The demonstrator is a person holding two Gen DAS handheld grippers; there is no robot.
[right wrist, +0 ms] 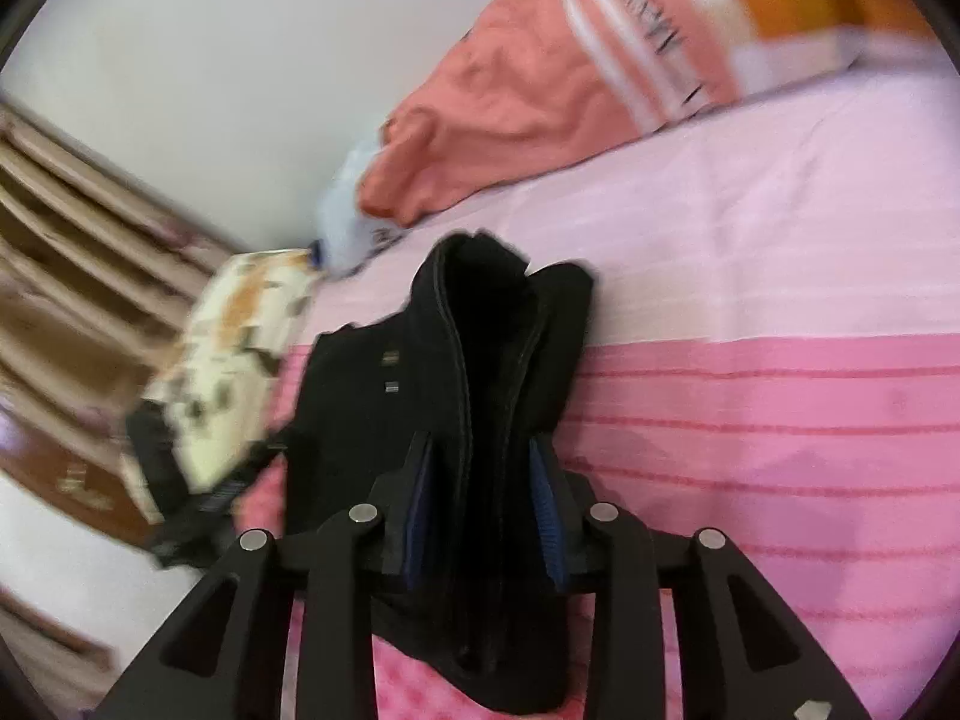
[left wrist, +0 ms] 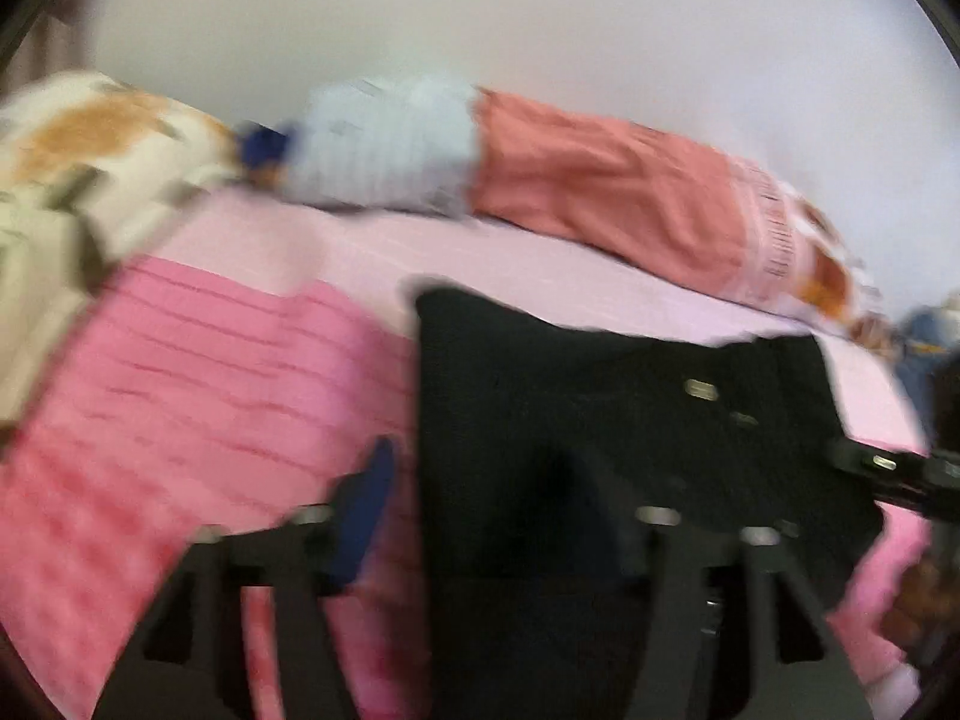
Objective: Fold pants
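Right tool (right wrist: 483, 504) pinches a bunched fold of the black pants (right wrist: 480, 360) on the pink-striped bed (right wrist: 750, 420). Left tool (left wrist: 498, 516) stands spread, apparently released. Fold underway; next: lay flat.

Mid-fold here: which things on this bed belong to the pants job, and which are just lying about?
Job: black folded pants, right gripper clamping them, left gripper.
Lying about: salmon-orange cloth, light blue striped garment, cream floral pillow.

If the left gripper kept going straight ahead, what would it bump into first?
Probably the black pants. The left gripper stands open and they lie right in front of it on the pink bedsheet. The picture is blurry, so how close is unclear.
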